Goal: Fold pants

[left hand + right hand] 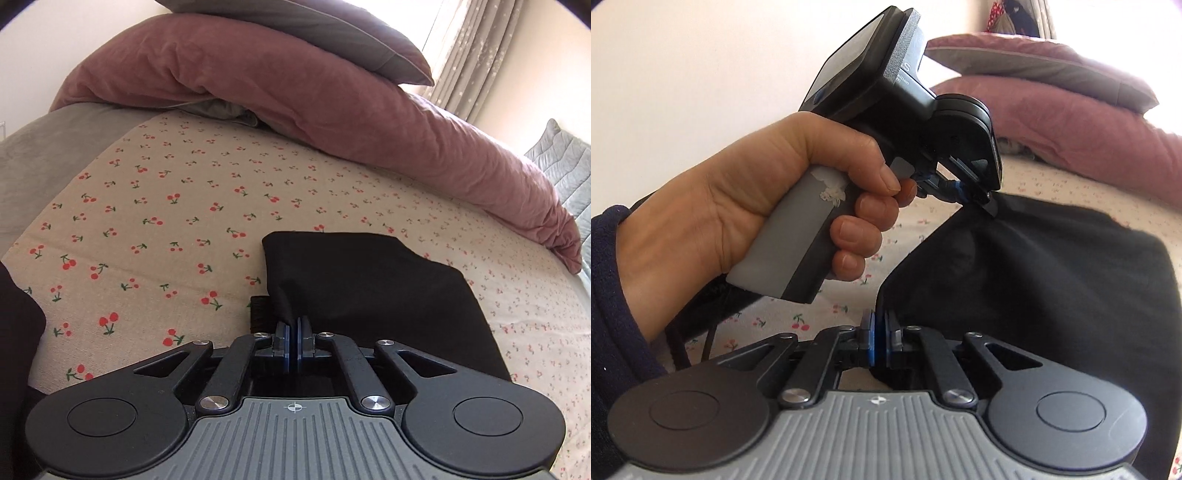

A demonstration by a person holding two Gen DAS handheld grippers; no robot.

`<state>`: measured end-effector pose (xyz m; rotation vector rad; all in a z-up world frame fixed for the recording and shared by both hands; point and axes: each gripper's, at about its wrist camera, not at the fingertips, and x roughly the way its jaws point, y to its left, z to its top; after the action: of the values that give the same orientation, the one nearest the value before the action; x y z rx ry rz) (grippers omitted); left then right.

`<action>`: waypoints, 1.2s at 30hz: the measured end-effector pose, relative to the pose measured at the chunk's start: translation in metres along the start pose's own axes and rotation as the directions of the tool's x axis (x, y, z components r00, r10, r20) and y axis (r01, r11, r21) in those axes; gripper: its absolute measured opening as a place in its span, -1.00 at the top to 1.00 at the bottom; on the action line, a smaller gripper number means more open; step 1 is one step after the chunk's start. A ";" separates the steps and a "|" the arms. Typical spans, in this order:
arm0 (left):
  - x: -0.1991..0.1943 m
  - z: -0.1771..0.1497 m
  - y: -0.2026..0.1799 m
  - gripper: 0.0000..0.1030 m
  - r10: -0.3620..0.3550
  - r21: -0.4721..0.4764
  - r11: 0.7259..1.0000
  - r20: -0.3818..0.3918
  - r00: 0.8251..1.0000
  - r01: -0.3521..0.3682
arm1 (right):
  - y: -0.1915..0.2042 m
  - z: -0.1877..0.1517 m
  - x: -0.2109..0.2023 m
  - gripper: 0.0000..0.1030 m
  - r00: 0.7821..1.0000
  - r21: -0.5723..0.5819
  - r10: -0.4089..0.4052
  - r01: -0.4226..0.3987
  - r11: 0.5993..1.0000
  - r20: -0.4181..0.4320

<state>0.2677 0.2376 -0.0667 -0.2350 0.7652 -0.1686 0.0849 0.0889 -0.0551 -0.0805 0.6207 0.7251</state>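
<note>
- I had the left hand-held gripper (294, 328) closed to a thin slit, its blue pads (283, 332) pinching a raised edge of the black pants (369, 295).
- From the left wrist view, the pants lay folded on the bed, on a beige sheet printed with red cherries (166, 229), with the cloth pulled up into a small peak where my pads met it.
- A black strip (258, 310), perhaps a waistband, showed just left of that peak, though I could not tell for certain what it was.
- The right hand-held gripper (880, 334) was fully closed on another edge of the same pants, with dark fabric drawn taut upward from its pads (871, 339).
- In the right wrist view, the person's left hand (757, 206) was wrapped around the grey handle of the left hand-held gripper, a dark blue sleeve (613, 280) at the wrist.
- That gripper's tips touched the pants at a second lifted point, so the edge ran stretched between my two grips.
- A dusty-pink duvet (332, 122) lay heaped across the far side of the bed, with a grey pillow (314, 33) resting on top of it.
- Pale curtains (480, 55) hung at the bright window beyond the bed.
</note>
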 end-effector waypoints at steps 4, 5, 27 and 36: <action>-0.008 -0.002 -0.014 0.82 0.057 0.072 0.996 0.026 0.998 -0.059 | -0.026 0.008 -0.034 0.57 0.994 0.046 0.111 -0.111 0.993 -0.007; -0.009 -0.003 -0.015 0.82 0.061 0.079 0.995 0.029 0.998 -0.063 | -0.037 0.012 -0.048 0.46 0.993 0.064 0.117 -0.117 0.991 0.003; -0.063 -0.017 -0.093 0.19 0.214 0.104 0.966 0.203 0.956 -0.239 | -0.156 0.003 -0.049 0.86 0.985 0.231 -0.027 0.067 0.971 -0.170; -0.012 -0.041 -0.080 0.16 0.295 0.151 0.944 0.016 0.955 -0.294 | -0.172 0.020 -0.039 0.58 0.989 0.209 -0.028 0.058 0.976 -0.143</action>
<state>0.2252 0.1575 -0.0653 0.0269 0.7811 0.0569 0.1828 -0.0581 -0.0411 0.0533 0.8252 0.6106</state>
